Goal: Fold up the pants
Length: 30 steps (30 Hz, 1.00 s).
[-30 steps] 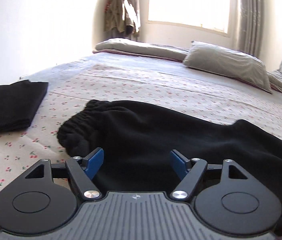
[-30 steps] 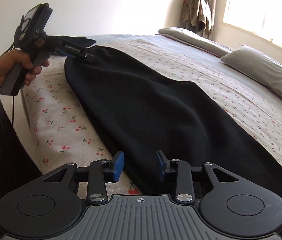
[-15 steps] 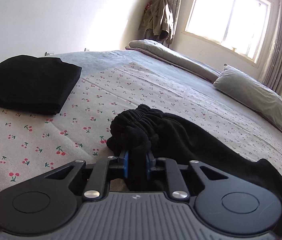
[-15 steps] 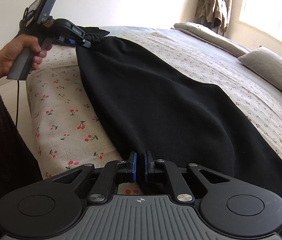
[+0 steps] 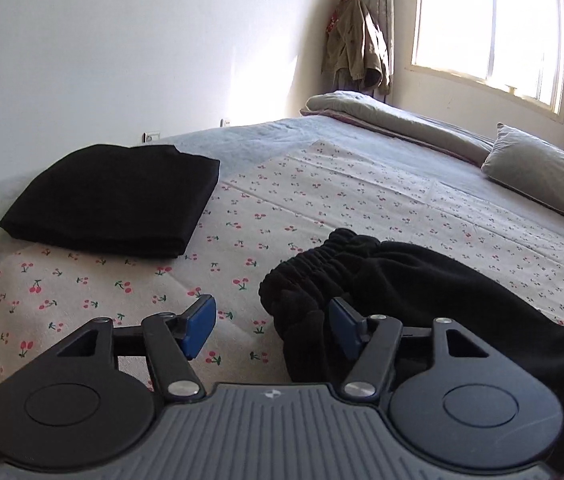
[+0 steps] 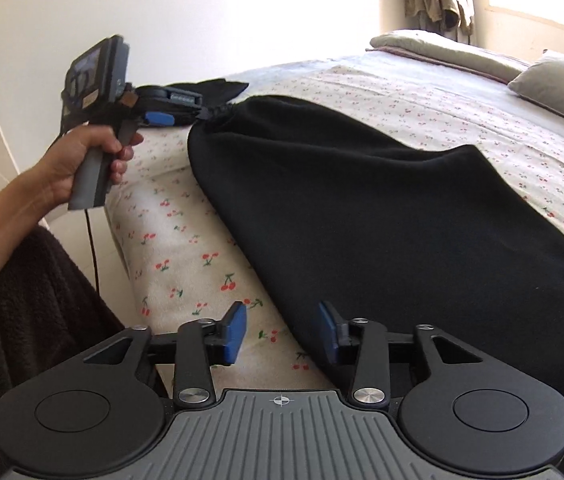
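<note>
Black pants (image 6: 382, 216) lie lengthwise along the near edge of the bed. Their gathered elastic waistband (image 5: 314, 268) shows in the left wrist view, just ahead of my left gripper (image 5: 271, 326), which is open; its right pad touches the bunched fabric. My right gripper (image 6: 282, 330) is open at the pants' near edge, its right pad against the cloth and its left pad over the sheet. The left gripper also shows in the right wrist view (image 6: 197, 114), held by a hand at the waistband end.
A folded black garment (image 5: 117, 200) lies on the cherry-print sheet (image 5: 322, 200) at the bed's corner. Grey pillows (image 5: 546, 172) and a folded blanket (image 5: 382, 116) lie at the far side. The bed edge drops off at the left (image 6: 121, 248).
Both grippers were shut on the pants half a second ago and have opened, letting go. The pants have shifted a little along the bed edge since one second ago.
</note>
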### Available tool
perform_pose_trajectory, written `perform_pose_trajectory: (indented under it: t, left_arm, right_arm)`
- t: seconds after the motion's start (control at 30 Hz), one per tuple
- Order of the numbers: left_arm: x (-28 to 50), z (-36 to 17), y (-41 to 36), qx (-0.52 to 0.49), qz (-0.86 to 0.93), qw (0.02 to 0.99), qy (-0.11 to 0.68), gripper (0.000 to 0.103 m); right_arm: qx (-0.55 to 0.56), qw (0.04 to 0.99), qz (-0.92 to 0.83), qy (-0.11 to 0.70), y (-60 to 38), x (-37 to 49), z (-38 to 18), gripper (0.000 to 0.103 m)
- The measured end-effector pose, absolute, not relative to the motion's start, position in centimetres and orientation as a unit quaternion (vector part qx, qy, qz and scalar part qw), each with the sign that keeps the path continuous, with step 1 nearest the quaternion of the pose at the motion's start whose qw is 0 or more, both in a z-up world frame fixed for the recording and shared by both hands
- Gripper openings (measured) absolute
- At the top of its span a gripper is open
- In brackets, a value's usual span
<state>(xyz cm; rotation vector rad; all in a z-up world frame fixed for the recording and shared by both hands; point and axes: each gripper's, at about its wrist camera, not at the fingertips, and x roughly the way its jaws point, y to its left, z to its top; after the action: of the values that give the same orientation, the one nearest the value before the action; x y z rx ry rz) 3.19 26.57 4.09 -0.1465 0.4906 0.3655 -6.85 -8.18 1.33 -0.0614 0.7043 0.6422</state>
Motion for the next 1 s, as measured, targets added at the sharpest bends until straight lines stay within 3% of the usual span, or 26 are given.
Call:
perform_pose_trajectory:
  t: [0.13, 0.23, 0.5, 0.67, 0.87, 0.93, 1.0]
  left_arm:
    - [3.9, 5.8, 24.7, -0.049, 0.127, 0.965, 0.223, 0.070]
    - [6.5, 6.1, 22.1, -0.024, 0.042, 0.966, 0.255, 0.070]
    - [10.6, 1.4, 13.3, 0.027, -0.188, 0.925, 0.328, 0.061]
    - [12.6, -0.9, 10.6, 0.066, -0.186, 0.920, 0.338, 0.059]
    - [16.0, -1.3, 13.7, 0.036, -0.125, 0.936, 0.327, 0.059]
    - [17.2, -1.6, 14.7, 0.050, -0.083, 0.944, 0.316, 0.051]
    - [18.3, -1.6, 15.8, 0.049, -0.062, 0.949, 0.305, 0.033]
  right_arm:
    - [-0.020, 0.909, 0.264, 0.322, -9.6, -5.0, 2.9, 0.048]
    - [-0.013, 0.921, 0.228, 0.316, -10.1, -3.1, 3.4, 0.048]
    - [-0.001, 0.933, 0.163, 0.321, -10.4, 0.9, 0.7, 0.055]
    - [-0.016, 0.922, 0.135, 0.363, -10.7, 2.0, -1.6, 0.055]
    - [-0.012, 0.923, 0.146, 0.355, -11.1, 1.8, -2.2, 0.058]
    - [-0.018, 0.925, 0.149, 0.349, -10.9, 1.5, -2.3, 0.060]
    - [-0.026, 0.927, 0.149, 0.344, -10.8, 1.2, -2.4, 0.061]
